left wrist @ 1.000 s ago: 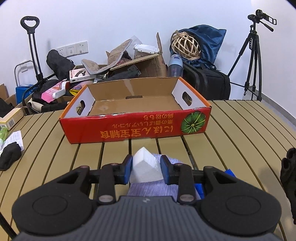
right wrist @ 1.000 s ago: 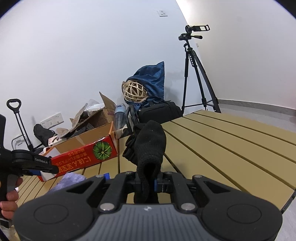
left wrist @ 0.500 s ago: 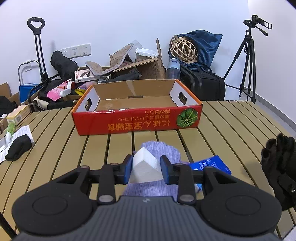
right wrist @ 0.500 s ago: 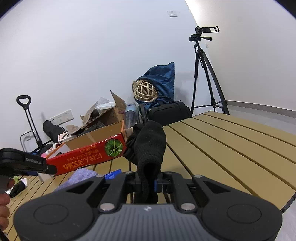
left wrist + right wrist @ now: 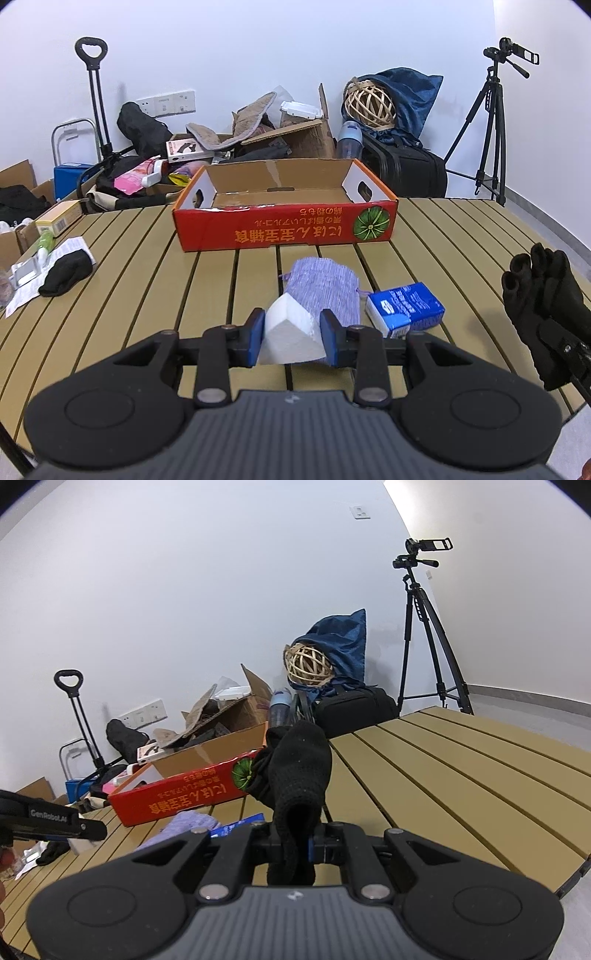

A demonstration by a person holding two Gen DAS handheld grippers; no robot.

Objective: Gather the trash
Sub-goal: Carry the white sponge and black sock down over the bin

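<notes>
**Both grippers loaded**

The left gripper (image 5: 291,341) is clamped on a white foam block (image 5: 290,339) above the table (image 5: 461,236) — the red box (image 5: 284,227) sits beyond. The right gripper (image 5: 295,843) pinches a black glove (image 5: 299,771).

Two gripper-mounted fisheyes, both facing red box (image 5: 284,225)

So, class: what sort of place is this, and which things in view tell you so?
Probably a spare room used as a recording space and storage, not a lived-in home: a camera on a tripod by bare white walls, a slatted table, and boxes and bags piled against the wall.
</notes>
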